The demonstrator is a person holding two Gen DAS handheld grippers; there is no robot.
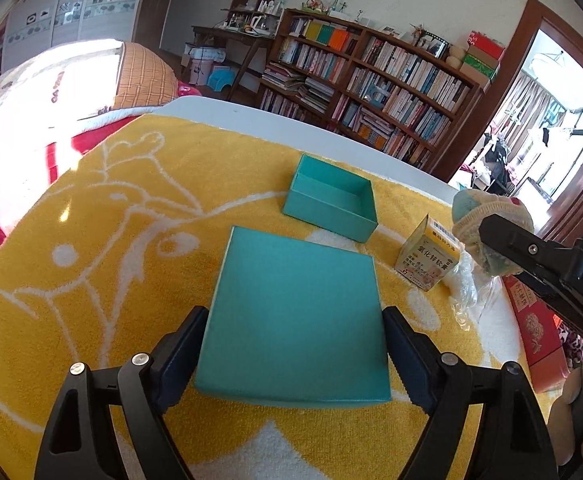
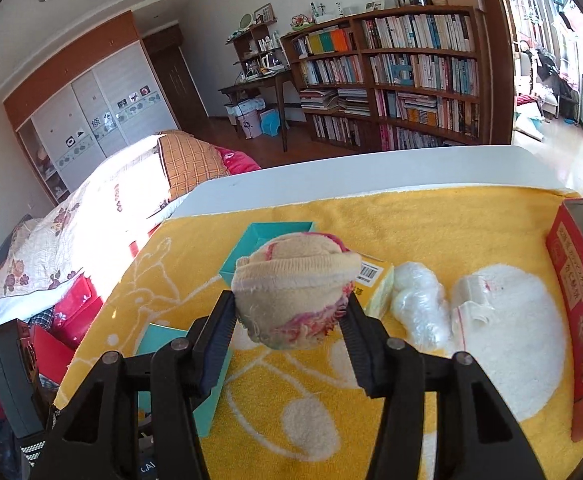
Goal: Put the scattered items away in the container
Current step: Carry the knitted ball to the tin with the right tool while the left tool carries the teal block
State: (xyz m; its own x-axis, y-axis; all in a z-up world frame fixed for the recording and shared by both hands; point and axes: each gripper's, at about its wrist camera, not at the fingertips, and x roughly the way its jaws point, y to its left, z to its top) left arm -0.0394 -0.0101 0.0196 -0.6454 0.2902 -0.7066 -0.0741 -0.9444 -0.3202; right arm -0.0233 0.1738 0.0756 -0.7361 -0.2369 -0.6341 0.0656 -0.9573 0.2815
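Black left tool [image 1: 293, 354], right tool [image 2: 289, 322]: ribbed pads, silver screws

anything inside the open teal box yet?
From the left wrist view the open teal box shows bare teal floor and inner walls, no items. Its near wall hides the strip of floor just behind it. In the right wrist view the rolled sock covers most of it.

lid [image 1: 295, 320] before open box [image 1: 333, 196] | carton [image 1: 427, 258] right of box | all on towel [image 1: 131, 240]
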